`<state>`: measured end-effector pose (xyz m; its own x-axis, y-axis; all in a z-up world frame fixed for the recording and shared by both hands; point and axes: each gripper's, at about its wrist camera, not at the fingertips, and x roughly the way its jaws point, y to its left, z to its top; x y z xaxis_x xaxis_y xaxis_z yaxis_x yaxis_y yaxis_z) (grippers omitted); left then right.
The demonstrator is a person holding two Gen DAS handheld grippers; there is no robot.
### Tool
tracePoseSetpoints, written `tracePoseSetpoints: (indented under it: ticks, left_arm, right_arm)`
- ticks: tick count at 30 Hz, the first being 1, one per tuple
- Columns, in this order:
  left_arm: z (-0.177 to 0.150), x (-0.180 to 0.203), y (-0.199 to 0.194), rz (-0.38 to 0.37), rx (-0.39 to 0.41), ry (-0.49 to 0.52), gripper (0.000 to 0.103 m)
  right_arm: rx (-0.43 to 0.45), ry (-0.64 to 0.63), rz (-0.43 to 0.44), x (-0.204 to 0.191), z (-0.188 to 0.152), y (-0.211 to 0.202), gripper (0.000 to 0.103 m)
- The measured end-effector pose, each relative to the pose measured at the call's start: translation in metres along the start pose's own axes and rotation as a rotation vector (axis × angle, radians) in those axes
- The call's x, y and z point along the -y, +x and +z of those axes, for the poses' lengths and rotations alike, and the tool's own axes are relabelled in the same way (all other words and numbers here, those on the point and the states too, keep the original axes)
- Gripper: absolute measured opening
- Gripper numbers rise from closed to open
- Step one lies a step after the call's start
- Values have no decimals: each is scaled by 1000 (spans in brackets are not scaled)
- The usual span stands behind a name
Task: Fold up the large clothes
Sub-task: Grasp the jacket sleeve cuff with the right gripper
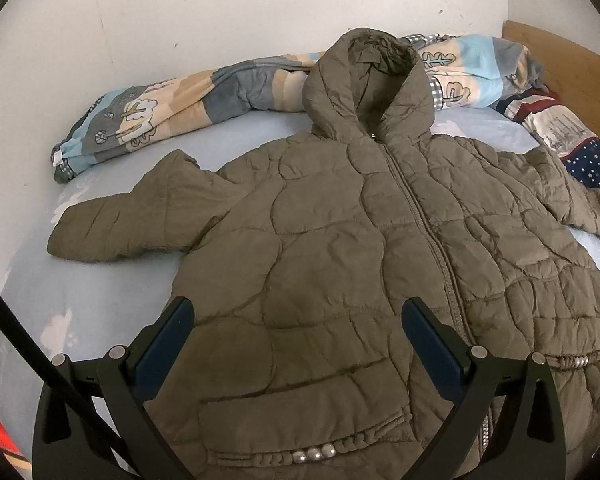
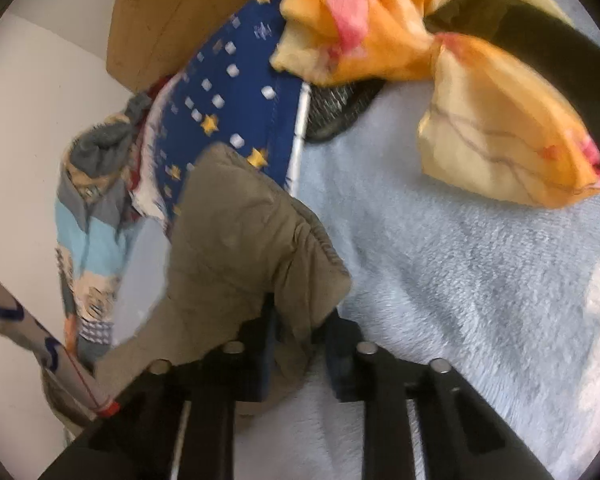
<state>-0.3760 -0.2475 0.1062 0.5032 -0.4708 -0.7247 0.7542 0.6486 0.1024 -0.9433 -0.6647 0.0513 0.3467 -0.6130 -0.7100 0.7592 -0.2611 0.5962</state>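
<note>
An olive quilted hooded jacket (image 1: pixel 340 240) lies face up and zipped on a pale blue bed sheet (image 1: pixel 100 292), sleeves spread to both sides. My left gripper (image 1: pixel 296 320) hangs open over the jacket's lower left front, with its blue pads (image 1: pixel 168 344) wide apart above the fabric. In the right wrist view my right gripper (image 2: pixel 300 320) is shut on the cuff end of the jacket's sleeve (image 2: pixel 240 232), which bunches between its dark fingers (image 2: pixel 340 344). The rest of the jacket is out of that view.
A rolled patterned blanket (image 1: pixel 172 108) lies along the white wall behind the hood. A navy star-print pillow (image 2: pixel 228 92) and a wooden headboard (image 2: pixel 160 12) are at the head of the bed. An orange and yellow cloth (image 2: pixel 480 120) rests on the sheet (image 2: pixel 460 280).
</note>
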Motion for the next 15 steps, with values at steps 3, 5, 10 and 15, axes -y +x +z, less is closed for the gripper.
tracePoseSetpoints:
  ticks: [3, 5, 10, 15]
  left_arm:
    - [0, -2, -3, -2, 3, -14, 103]
    - [1, -6, -7, -5, 9, -29, 103]
    - [5, -18, -21, 0, 41, -54, 103]
    - [6, -32, -29, 12, 53, -77, 103]
  right_arm:
    - [88, -83, 19, -34, 2, -32, 17]
    - [143, -141, 47, -66, -3, -59, 17]
    - [216, -284, 153, -149, -35, -118, 17]
    - [237, -411, 291, -229, -80, -152, 17]
